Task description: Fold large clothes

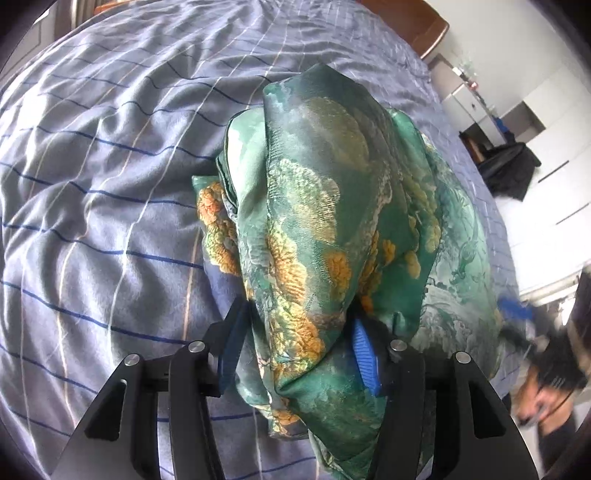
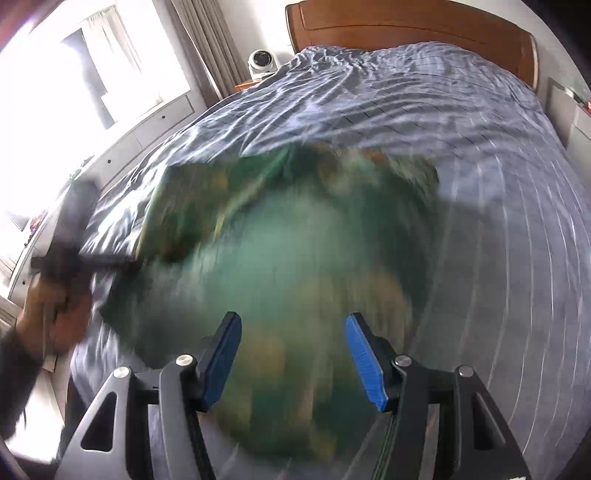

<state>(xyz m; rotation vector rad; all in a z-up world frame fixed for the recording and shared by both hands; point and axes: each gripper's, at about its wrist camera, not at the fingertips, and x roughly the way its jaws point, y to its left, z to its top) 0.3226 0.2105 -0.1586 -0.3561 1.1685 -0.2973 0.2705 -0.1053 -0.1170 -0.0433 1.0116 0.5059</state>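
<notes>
A green silky garment (image 1: 325,221) with orange and gold flower print lies bunched on the bed. My left gripper (image 1: 295,332) has its jaws apart with a thick bundle of the garment draped between and over them; whether they grip it is unclear. In the right wrist view the garment (image 2: 295,251) is a motion-blurred green mass on the bed. My right gripper (image 2: 291,332) is open and empty above it, blue pads (image 2: 364,362) wide apart. The left gripper's handle and the person's hand (image 2: 62,280) show at the left.
The bed has a grey-blue striped duvet (image 1: 103,184) and a wooden headboard (image 2: 406,26). White cabinets (image 1: 554,166) and a dark bag stand at the right. A window, curtain and small white fan (image 2: 262,62) are beyond the bed.
</notes>
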